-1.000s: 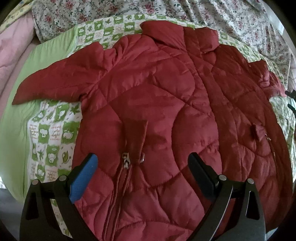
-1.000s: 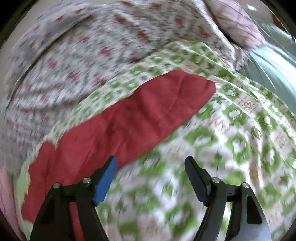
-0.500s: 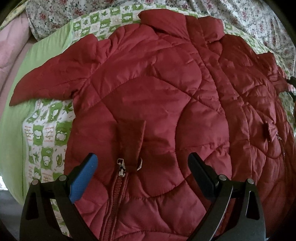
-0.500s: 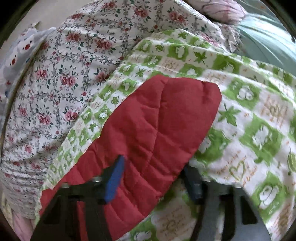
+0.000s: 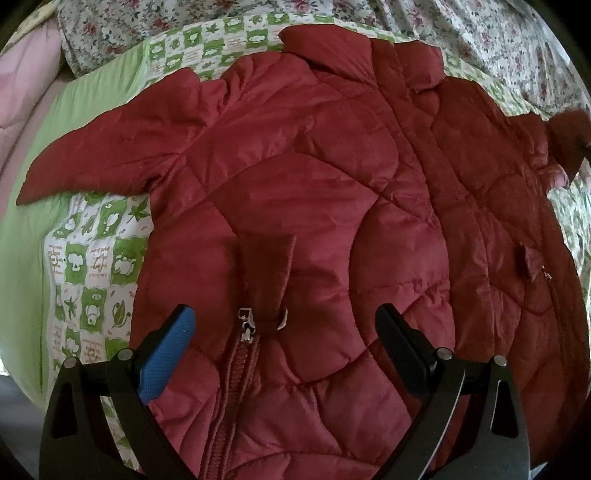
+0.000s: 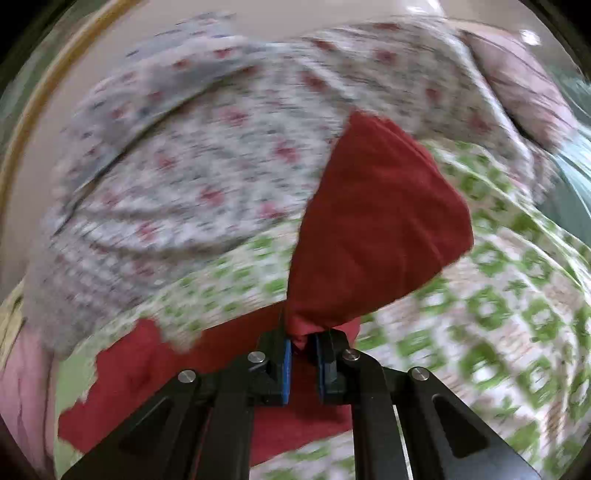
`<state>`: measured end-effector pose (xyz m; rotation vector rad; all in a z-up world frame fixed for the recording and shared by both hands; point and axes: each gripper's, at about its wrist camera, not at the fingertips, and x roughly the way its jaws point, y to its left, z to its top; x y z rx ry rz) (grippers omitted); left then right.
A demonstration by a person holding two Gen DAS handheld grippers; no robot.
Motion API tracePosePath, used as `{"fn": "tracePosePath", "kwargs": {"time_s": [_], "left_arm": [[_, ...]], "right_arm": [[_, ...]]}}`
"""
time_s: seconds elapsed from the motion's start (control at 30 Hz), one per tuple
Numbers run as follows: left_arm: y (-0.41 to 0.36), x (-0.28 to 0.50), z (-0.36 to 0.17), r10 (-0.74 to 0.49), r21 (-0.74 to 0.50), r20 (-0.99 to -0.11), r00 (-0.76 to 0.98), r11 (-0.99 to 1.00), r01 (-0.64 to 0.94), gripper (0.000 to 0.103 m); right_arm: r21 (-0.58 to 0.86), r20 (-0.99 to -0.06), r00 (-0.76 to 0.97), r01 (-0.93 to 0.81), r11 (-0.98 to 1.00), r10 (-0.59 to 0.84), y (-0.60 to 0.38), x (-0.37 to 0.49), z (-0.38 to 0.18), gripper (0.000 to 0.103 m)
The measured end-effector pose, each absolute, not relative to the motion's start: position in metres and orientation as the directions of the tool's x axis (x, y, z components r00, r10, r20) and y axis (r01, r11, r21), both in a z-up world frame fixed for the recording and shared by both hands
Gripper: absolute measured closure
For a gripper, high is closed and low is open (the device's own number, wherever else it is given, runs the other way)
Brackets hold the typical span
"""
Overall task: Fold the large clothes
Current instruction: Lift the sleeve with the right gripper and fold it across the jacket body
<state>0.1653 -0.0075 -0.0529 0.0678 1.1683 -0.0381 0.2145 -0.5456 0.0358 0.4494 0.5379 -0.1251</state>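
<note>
Pinching red sleeve (image 6: 376,221), right tool (image 6: 303,354)

bed covered by green-and-white patchwork quilt (image 5: 92,258) with plain green border (image 5: 22,258). floral bedding (image 5: 498,33) bunched along far edge, pink pillow (image 5: 26,85) at far left corner. right wrist view blurred: beige wall (image 6: 110,55), wooden frame edge (image 6: 40,96), teal fabric (image 6: 576,199) at right. soft daylight.

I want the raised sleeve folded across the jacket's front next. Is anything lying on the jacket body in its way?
Nothing visible does. The right gripper is shut on the sleeve of the red quilted jacket, whose front lies bare. The open left gripper hangs above the pocket zipper, near the hem.
</note>
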Motion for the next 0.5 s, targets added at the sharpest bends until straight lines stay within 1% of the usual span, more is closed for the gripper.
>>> {"fn": "tracePosePath", "kwargs": {"time_s": [0.17, 0.33, 0.5], "left_arm": [[0.001, 0.167, -0.052, -0.012, 0.01, -0.922, 0.387, 0.998, 0.056, 0.004], [0.012, 0.167, -0.047, -0.061, -0.046, -0.923, 0.38, 0.998, 0.048, 0.004], [0.023, 0.168, -0.038, -0.094, -0.085, -0.915, 0.391, 0.996, 0.042, 0.004]], "right_arm": [[0.376, -0.527, 0.833, 0.052, 0.925, 0.167, -0.466, 0.213, 0.045, 0.094], [0.409, -0.561, 0.763, -0.08, 0.909, 0.32, -0.388, 0.219, 0.034, 0.094], [0.393, -0.622, 0.677, -0.164, 0.905, 0.393, -0.315, 0.231, 0.009, 0.094]]}}
